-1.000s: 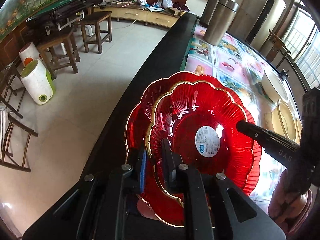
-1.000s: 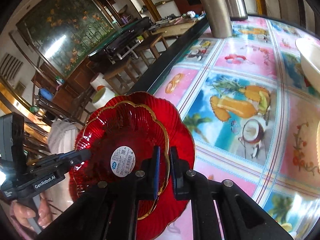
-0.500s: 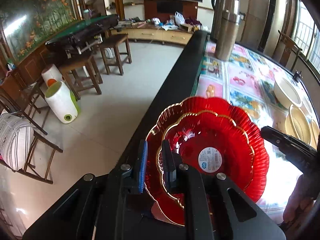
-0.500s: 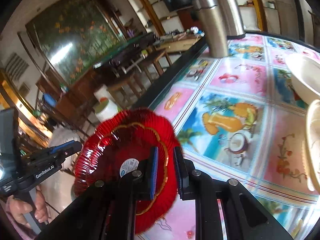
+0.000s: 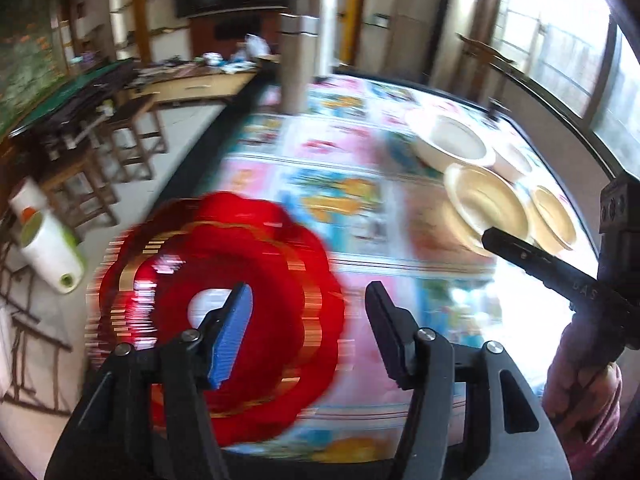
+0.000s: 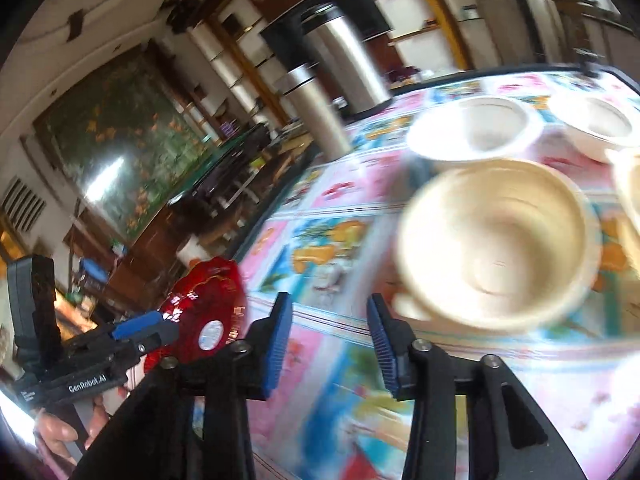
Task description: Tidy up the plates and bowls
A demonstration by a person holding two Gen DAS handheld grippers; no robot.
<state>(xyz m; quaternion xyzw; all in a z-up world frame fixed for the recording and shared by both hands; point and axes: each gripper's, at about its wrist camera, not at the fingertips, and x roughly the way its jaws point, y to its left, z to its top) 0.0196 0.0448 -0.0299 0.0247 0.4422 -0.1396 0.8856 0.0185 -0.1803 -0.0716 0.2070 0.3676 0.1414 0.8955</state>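
At the table's left edge, two red scalloped plates (image 5: 224, 308) are seen nested one inside the other on the patterned tablecloth (image 5: 360, 216), blurred by camera motion; that part of the job is judged done. The left gripper (image 5: 308, 320) is shown with its jaws spread wide and nothing between them, above the cloth just right of the red stack. Farther right, the right gripper (image 6: 330, 336) is likewise held apart and empty, pointed toward the nearest cream bowl (image 6: 496, 240). Three more cream bowls (image 6: 472, 128) are seen standing separately around it, not yet stacked, so the sorting of the bowls is judged still to be done. Two steel flasks (image 6: 320, 116) are seen standing at the far end, well clear of the bowls; nothing is seen blocking the approach.
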